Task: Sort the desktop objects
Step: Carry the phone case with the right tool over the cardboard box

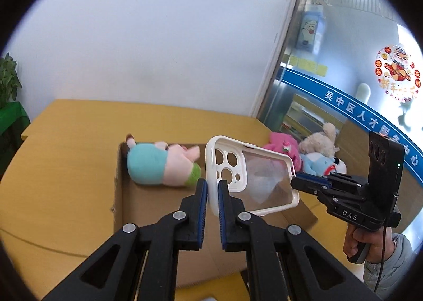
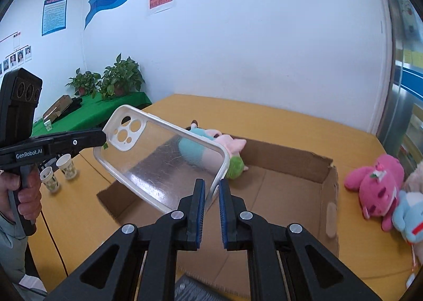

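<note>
A clear phone case with a white rim hangs in the air above an open cardboard box. My left gripper is shut on its camera-hole end. My right gripper is shut on the opposite end of the phone case; it also shows in the left wrist view, and the left gripper shows in the right wrist view. A teal, pink and green plush toy lies inside the box at its far end.
A pink plush, a blue plush and a beige plush lie on the yellow table right of the box. Two paper cups stand at the table's left. A green table with plants is behind.
</note>
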Demonstrator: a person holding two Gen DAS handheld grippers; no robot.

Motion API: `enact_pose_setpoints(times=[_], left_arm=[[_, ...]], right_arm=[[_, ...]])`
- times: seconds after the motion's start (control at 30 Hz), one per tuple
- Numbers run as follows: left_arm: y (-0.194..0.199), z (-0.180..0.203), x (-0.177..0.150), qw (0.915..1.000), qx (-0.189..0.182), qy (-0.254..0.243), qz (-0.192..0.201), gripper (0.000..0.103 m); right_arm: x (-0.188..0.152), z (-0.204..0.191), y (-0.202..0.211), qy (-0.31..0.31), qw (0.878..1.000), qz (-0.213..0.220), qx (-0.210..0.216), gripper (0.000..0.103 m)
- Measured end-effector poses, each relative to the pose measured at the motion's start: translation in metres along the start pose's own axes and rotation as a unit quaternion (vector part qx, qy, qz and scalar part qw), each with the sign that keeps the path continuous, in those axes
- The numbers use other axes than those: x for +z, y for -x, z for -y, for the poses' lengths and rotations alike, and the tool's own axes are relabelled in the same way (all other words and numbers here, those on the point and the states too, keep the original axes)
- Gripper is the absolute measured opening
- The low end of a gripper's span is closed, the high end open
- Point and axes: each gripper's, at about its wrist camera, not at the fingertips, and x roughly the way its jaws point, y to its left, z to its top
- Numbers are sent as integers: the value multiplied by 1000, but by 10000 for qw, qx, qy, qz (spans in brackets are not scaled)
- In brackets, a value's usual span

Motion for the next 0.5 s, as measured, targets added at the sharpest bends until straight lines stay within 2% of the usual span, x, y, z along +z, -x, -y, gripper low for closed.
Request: enact_pose_setpoints(times=[0.23, 0.37, 0.5], left_arm=[[-35, -32, 33, 9997, 230, 36, -121, 7], [-57, -54, 31, 9984, 336, 189, -415, 7], [-77, -79, 15, 9950, 358, 514, -773, 7]], right_arm=[[39, 18, -55, -122, 9995, -178, 218, 9], [44, 23, -90, -146, 9984, -466, 294, 9], [42, 27, -127, -162, 9953, -849, 440, 9]])
